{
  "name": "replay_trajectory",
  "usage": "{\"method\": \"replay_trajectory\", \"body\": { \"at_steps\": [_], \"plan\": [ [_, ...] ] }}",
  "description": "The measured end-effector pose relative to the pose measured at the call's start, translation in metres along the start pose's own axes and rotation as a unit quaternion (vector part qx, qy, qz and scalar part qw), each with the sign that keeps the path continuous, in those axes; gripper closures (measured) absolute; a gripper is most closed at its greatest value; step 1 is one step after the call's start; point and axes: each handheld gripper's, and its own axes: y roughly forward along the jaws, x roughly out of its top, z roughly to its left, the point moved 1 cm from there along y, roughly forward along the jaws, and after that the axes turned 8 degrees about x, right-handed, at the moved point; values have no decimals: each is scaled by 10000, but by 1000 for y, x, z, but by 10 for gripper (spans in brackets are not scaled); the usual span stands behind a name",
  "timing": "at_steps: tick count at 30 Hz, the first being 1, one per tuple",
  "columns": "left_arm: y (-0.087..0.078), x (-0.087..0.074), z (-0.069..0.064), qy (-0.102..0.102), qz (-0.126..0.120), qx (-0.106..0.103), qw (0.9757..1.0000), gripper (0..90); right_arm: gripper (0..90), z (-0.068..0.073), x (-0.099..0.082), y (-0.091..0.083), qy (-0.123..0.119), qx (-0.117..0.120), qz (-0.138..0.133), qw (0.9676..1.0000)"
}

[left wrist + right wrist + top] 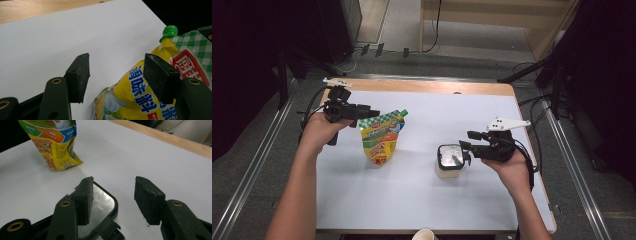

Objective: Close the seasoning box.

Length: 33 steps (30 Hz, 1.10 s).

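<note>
- Standing upright near the bench's middle, the glossy yellow pouch with green cap has its top between the left gripper's released fingers, not yet gripped
- The squarish container with dark, shiny lid sits just beside the right gripper, fingers released

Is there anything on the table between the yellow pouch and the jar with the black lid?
Nothing visible. Between the pouch and the jar lies only bare white table. The right gripper is at the jar's far side, jaws open, so it does not block that stretch.
</note>
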Motion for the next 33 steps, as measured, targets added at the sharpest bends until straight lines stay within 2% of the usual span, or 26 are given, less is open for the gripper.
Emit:
{"method": "replay_trajectory", "body": {
  "at_steps": [21, 25, 33],
  "plan": [
    [1, -1, 2, 4, 22, 33, 10000, 392, 404, -31, -19, -14, 400, -361, -33, 9985],
    [1, -2, 2, 5, 12, 30, 10000, 392, 371, -37, -25, -14, 437, -545, -49, 9975],
    [2, -3, 4, -27, 14, 35, 10000, 392, 301, -50, -37, -13, 668, -850, -106, 9941]
  ]
}}
